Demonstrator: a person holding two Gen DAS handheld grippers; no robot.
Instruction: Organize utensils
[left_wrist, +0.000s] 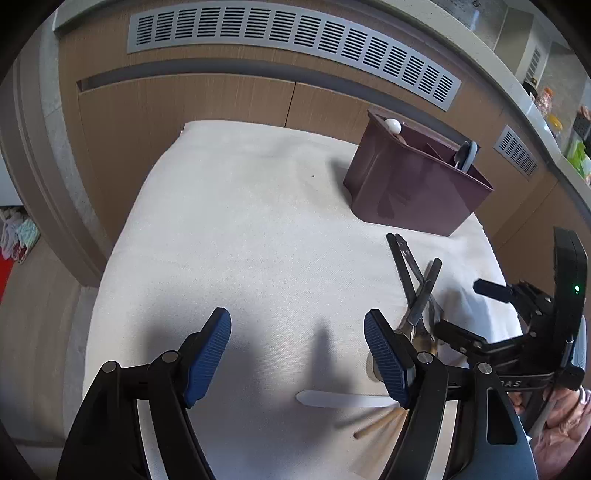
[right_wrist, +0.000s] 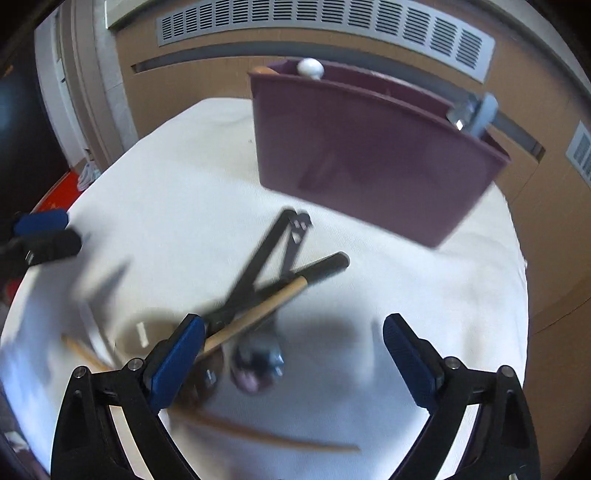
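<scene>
A: The left gripper (left_wrist: 297, 354) hangs with jaws apart and empty over bare cloth (left_wrist: 240, 221). Best shift it right, onto the white flat handle (left_wrist: 343, 398).

B: The right gripper (right_wrist: 293, 354), wide and empty, should straddle one handle in the crossed utensil pile (right_wrist: 266, 280): black, wooden, steel, near the maroon caddy (right_wrist: 369, 166).

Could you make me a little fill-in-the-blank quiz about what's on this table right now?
1. The tall plastic utensil holder is dark ____ in colour.
2. The loose pile of utensils lies on a ____ cloth.
3. The pads of the left gripper are coloured ____.
4. The jaws of the right gripper stand ____.

Missing words: purple; white; blue; open
</scene>
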